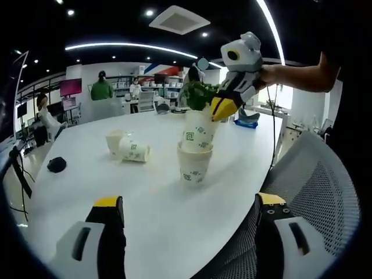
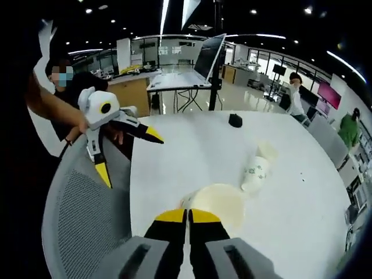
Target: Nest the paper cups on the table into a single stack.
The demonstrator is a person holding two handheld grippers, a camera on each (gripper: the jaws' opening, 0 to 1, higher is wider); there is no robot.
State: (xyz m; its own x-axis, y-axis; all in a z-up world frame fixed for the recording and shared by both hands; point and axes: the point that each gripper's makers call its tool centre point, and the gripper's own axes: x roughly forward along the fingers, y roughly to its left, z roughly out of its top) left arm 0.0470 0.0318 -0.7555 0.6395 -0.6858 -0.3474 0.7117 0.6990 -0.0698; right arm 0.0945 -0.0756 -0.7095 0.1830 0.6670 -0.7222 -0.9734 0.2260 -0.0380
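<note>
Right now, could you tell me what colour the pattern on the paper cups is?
Green on white paper cups, clearest in the left gripper view.

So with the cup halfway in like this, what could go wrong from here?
1. The right gripper pinches only the rim of the white printed paper cup, which sits tilted in the upright bottom paper cup; pushing down askew might crumple it or tip the stack.
2. The open left gripper hangs back, so nothing steadies the bottom cup.
3. The two cups lying on their sides on the white table could roll if it is jolted.
</note>
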